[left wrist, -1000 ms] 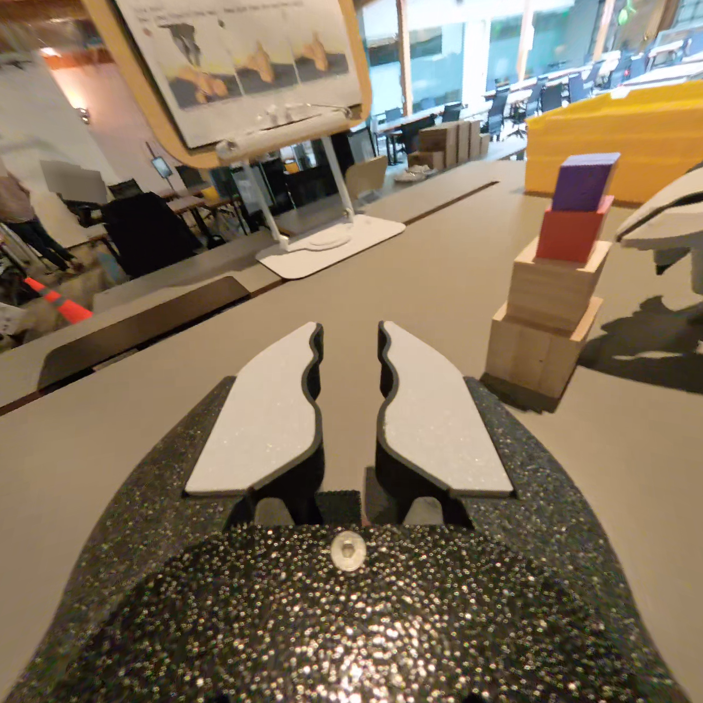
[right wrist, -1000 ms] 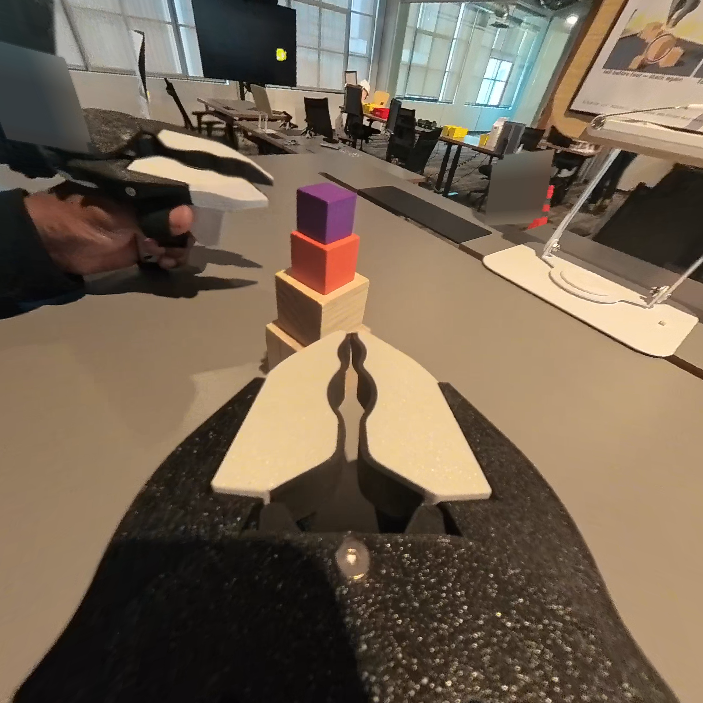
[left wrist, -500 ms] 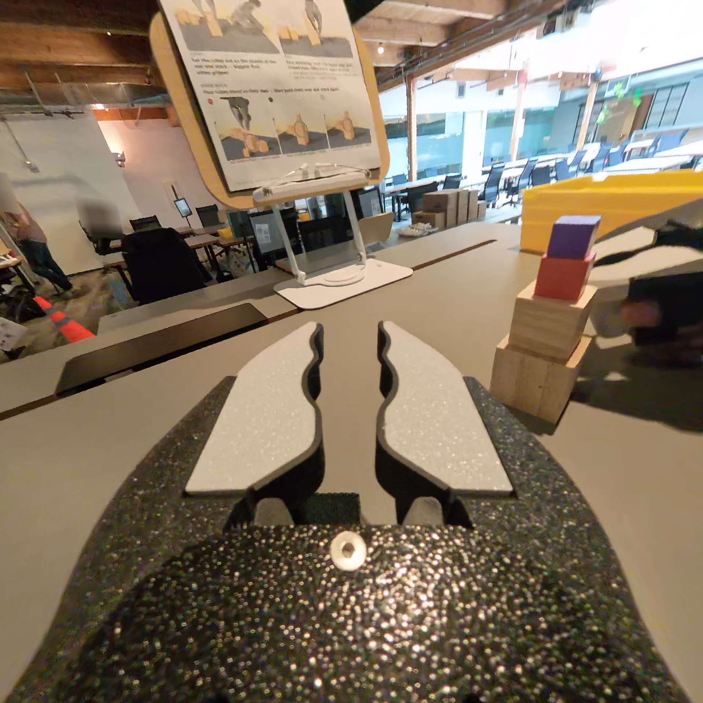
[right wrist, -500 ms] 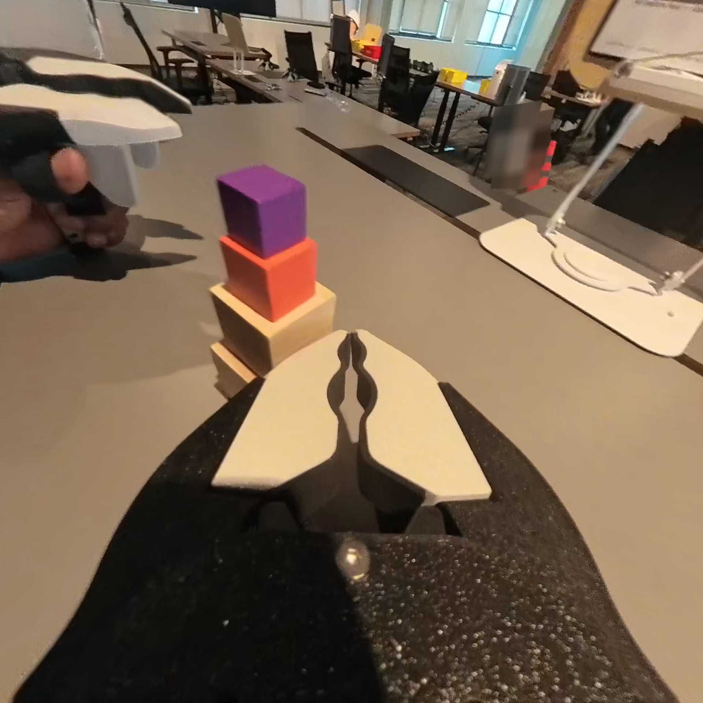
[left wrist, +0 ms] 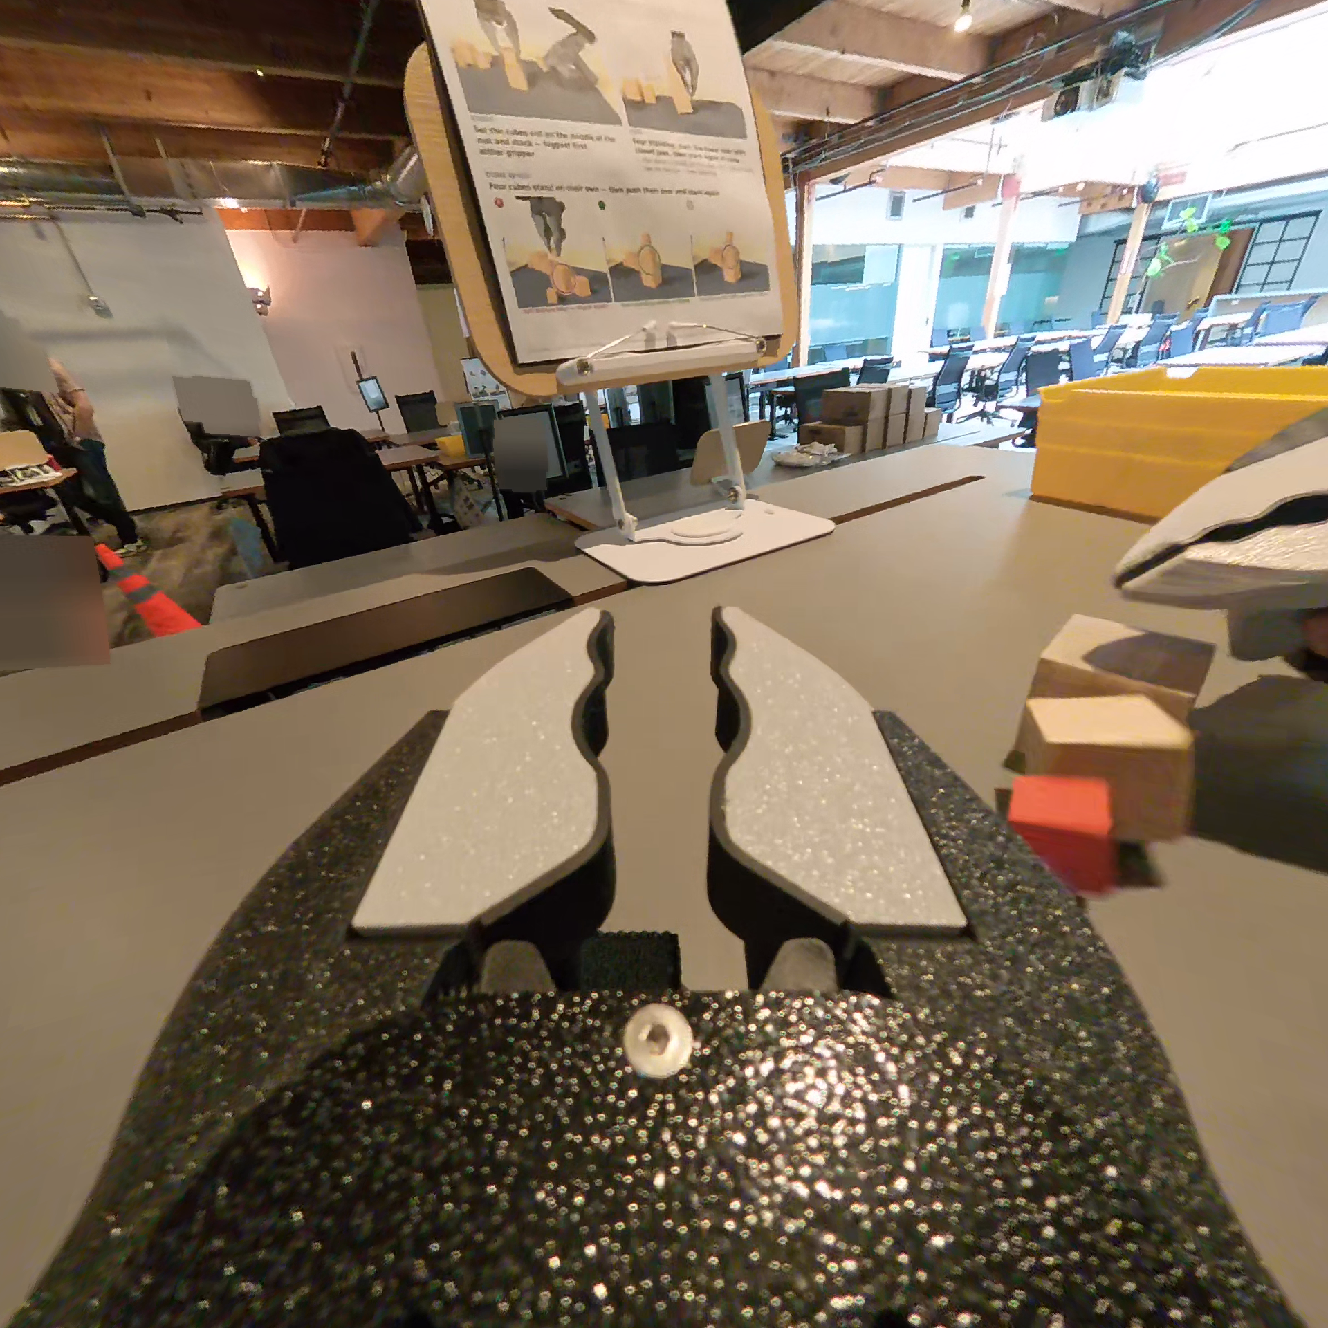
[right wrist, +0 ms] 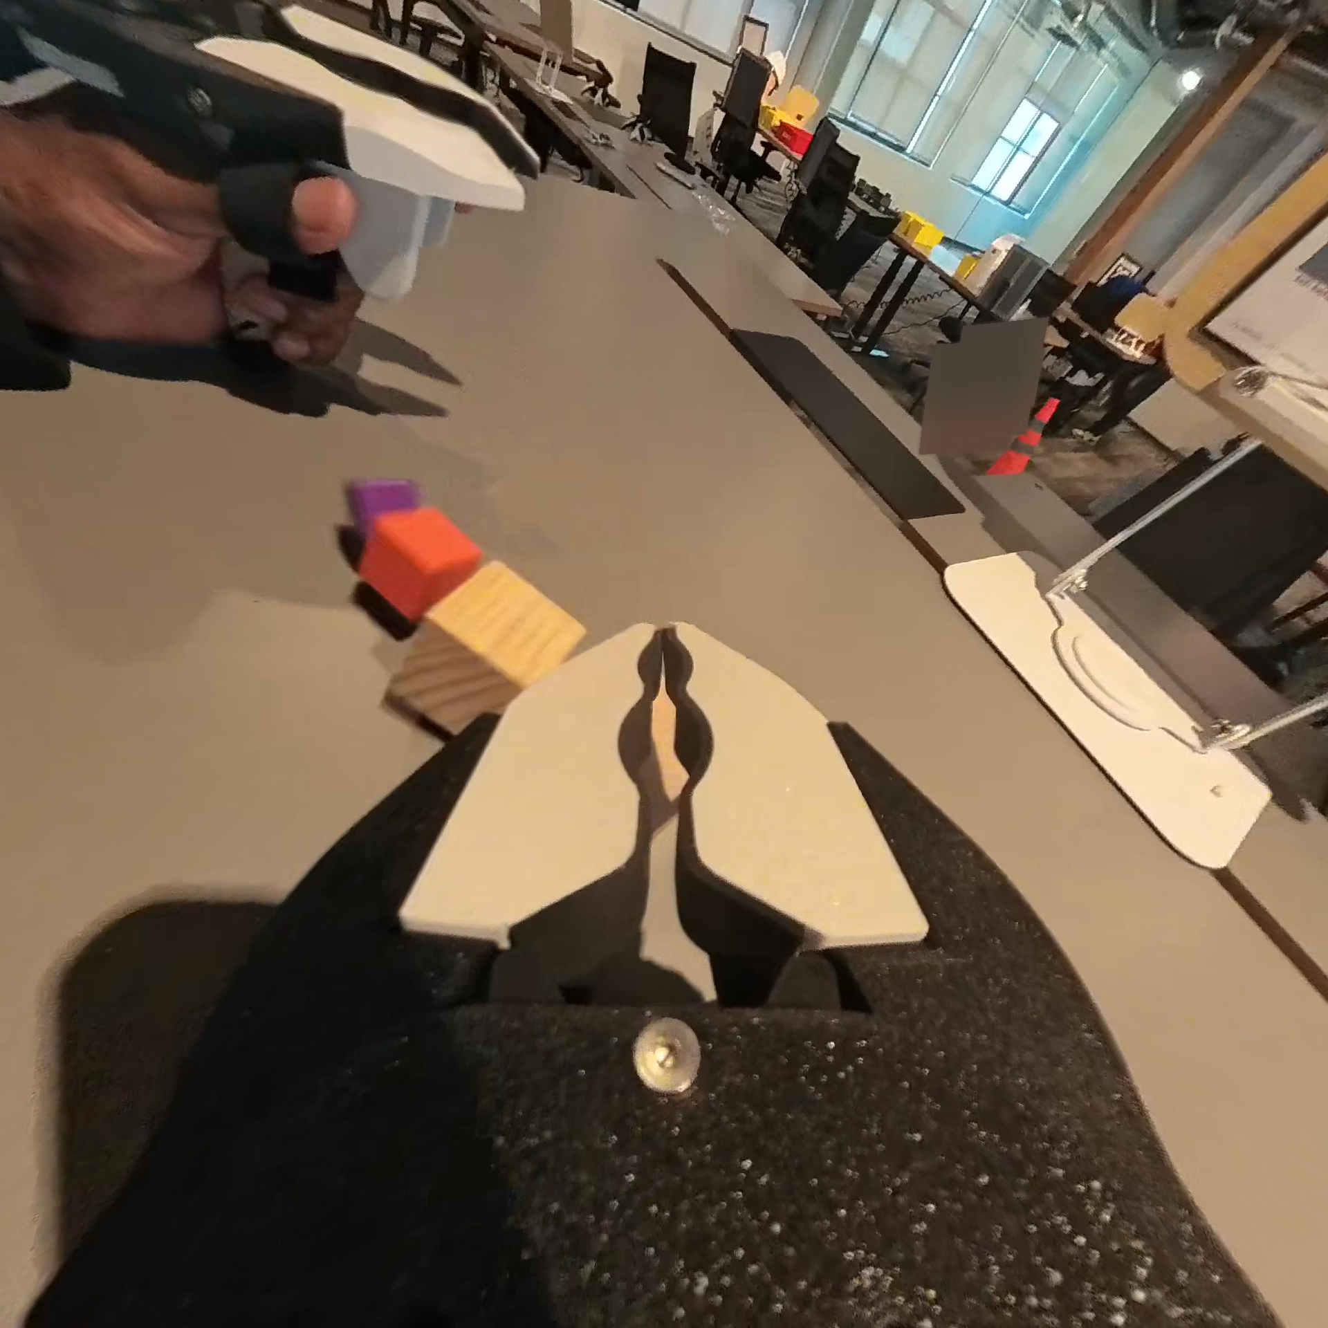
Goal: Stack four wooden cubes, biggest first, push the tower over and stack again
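Right claw point(right wrist: 665, 636) is pressed closed, tips meeting, empty, nose right over the biggest plain cube point(left wrist: 1121, 665), which I only glimpse through the gap between my fingers. Left claw point(left wrist: 657, 625) sits parted with nothing between its fingers, hovering over bare surface point(right wrist: 647, 374). And the tower is down! Cubes lie in a line running away from my right claw toward the left one: second plain cube point(right wrist: 496, 647) just ahead of the tips, orange cube point(right wrist: 417, 560) touching it, purple cube point(right wrist: 384, 499) at the far end. That row's long axis points up-left in the right wrist view. Restacking looks next, I reckon, biggest first, and the right claw is nearest that base cube; the left is nearer the purple one. Yellow bins point(left wrist: 1157, 438) sit at the far edge; I can't see inside them.
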A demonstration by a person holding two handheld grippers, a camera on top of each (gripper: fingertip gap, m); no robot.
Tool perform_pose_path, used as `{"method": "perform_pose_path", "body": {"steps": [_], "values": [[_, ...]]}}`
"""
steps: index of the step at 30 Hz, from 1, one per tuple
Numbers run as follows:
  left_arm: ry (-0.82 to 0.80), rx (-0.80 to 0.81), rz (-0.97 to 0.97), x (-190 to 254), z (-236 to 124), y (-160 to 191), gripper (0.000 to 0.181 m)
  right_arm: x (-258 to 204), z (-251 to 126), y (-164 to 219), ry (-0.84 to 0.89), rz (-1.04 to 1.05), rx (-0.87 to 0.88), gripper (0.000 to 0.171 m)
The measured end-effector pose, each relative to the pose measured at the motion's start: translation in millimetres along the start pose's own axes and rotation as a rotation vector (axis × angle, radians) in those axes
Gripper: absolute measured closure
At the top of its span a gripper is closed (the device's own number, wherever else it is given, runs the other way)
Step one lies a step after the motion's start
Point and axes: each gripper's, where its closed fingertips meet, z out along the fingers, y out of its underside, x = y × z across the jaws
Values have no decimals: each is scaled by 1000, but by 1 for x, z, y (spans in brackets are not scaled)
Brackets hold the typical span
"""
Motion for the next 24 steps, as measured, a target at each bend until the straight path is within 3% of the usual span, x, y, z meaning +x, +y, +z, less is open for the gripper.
{"method": "perform_pose_path", "body": {"steps": [10, 15, 21, 24], "values": [[-3, -13, 101, -17, -1, 5, 156, 20, -37, 16, 172, -120, 21, 171], [260, -67, 241, 34, -3, 17, 151, 28, -59, 32, 178, -25, 66, 171], [448, -105, 165, 78, -8, 13, 145, 34, -62, 32, 154, 53, 111, 171], [526, -207, 171, 113, -14, 3, 141, 32, -59, 34, 157, 31, 87, 171]]}}
